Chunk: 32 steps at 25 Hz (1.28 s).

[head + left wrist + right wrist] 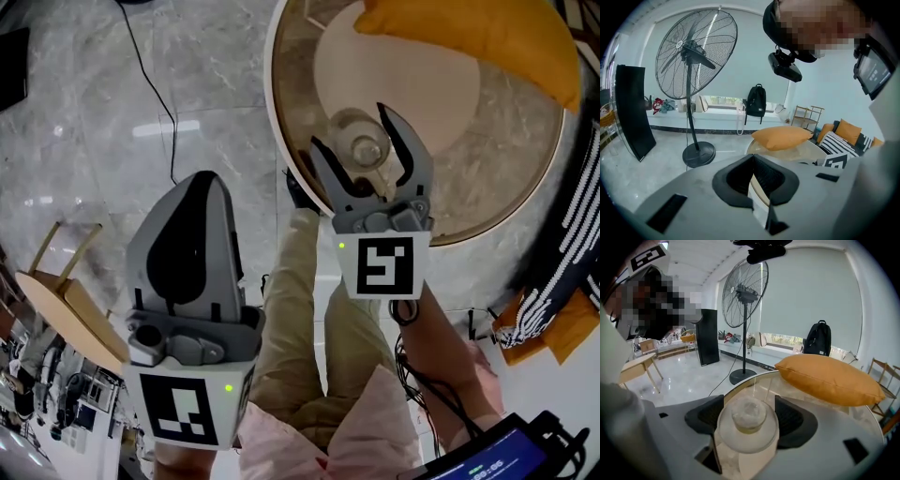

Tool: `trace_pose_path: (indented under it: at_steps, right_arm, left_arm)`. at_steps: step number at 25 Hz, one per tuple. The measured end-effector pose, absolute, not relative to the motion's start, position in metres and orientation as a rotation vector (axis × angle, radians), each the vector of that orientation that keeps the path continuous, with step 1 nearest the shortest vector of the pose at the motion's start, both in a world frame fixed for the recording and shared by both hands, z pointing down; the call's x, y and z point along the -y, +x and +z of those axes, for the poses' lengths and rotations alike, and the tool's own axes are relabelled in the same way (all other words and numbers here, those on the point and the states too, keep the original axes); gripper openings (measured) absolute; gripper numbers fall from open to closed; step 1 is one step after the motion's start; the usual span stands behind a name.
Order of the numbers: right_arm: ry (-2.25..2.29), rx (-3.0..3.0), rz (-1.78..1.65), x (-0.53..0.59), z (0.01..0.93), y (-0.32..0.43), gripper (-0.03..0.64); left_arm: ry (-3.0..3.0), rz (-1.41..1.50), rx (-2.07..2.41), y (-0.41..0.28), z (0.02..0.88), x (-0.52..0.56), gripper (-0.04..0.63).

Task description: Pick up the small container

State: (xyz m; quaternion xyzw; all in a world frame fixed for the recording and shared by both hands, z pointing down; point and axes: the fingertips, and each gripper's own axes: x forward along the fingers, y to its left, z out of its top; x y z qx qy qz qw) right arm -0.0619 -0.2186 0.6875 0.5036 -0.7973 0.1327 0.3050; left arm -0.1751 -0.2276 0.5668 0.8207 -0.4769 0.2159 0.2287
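A small clear container [361,145] with a round knobbed lid sits at the near left part of a round glass table [506,159]. My right gripper [352,127] reaches over the table rim, its jaws on both sides of the container. In the right gripper view the container [748,414] fills the gap and both black pads [790,418] touch its lid. Whether it rests on the glass I cannot tell. My left gripper [202,187] hangs over the floor to the left of the table, jaws shut with nothing between them [753,159].
An orange pillow [487,33] lies on the table's far side. A black cable [155,94] crosses the marble floor. A wooden stool [66,300] stands at the left, a striped cushion [572,244] at the right. A standing fan [696,47] is beyond.
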Motion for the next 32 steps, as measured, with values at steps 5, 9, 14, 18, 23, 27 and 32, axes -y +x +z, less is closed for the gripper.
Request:
trace_pose_path:
  at_steps: [5,9,14,18,23,27,32]
  right_arm:
    - [1.336,2.095,0.322,0.222,0.694,-0.063,0.342]
    - [1.32,2.09,0.319,0.225,0.698,-0.065,0.347]
    - [1.291,2.121,0.3,0.227,0.701,-0.066,0.344]
    - [1.276,2.143,0.326,0.226,0.699,-0.067,0.341]
    - [1.291,2.19,0.309,0.229,0.673,-0.068,0.341]
    - [1.302,2.231,0.298,0.23,0.639,-0.066,0.341]
    - [1.336,2.277,0.257,0.231,0.576,-0.055,0.341]
  left_arm:
    - [2.259,0.595,1.318,-0.184,0.568,0.231,0.012]
    - [2.252,0.591,1.341,-0.191,0.562,0.232,0.012]
    - [2.244,0.591,1.363,-0.193,0.559,0.227,0.012]
    - [2.248,0.584,1.385,-0.194,0.551,0.222,0.012]
    - [2.263,0.569,1.413,-0.189,0.533,0.219,0.012]
    - [2.281,0.548,1.438,-0.182,0.512,0.215,0.012]
    - [2.314,0.508,1.466,-0.168,0.473,0.208,0.012]
